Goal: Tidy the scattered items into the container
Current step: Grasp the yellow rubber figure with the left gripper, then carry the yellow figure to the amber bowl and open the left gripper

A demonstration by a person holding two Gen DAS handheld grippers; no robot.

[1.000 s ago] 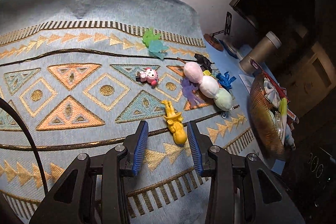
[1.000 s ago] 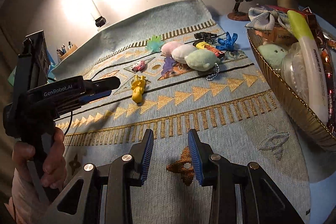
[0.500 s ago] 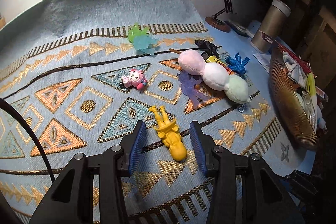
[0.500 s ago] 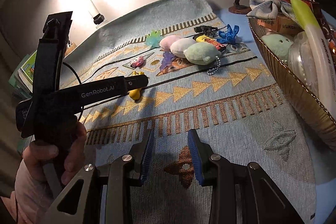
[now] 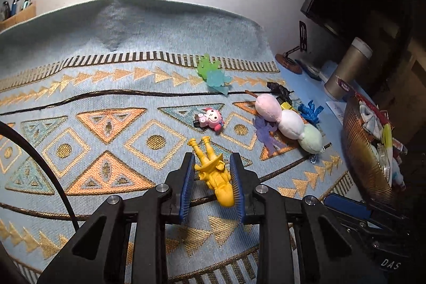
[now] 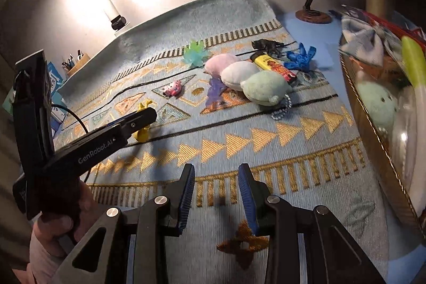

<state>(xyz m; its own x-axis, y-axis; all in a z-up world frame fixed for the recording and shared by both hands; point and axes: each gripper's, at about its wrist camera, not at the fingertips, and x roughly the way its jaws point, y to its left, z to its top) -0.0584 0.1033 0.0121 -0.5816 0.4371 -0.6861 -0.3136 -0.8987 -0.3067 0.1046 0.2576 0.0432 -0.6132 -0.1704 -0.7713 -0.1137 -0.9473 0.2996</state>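
A yellow toy figure (image 5: 213,172) lies on the patterned mat (image 5: 106,103). My left gripper (image 5: 212,159) straddles it and its jaws are closing; the blue pads touch the hat brim and the body. The right wrist view shows the same left gripper (image 6: 149,115) low over the yellow figure (image 6: 142,135), held by a person's hand (image 6: 53,225). My right gripper (image 6: 216,169) hovers open over the mat's near border with nothing between its fingers. The woven basket (image 5: 359,151) stands at the right, holding several items.
On the mat lie a pink figure (image 5: 211,119), a three-part plush (image 5: 289,120), a green-teal toy (image 5: 213,73), a purple toy (image 5: 266,135), a blue toy (image 5: 310,109) and a black toy (image 5: 279,89). A phone stand (image 5: 293,60) and a cylinder (image 5: 346,71) stand behind.
My left gripper moved forward over the yellow figure, and its jaws narrowed from wide apart to touching it. The right wrist view shifted slightly; the right jaws kept their gap.
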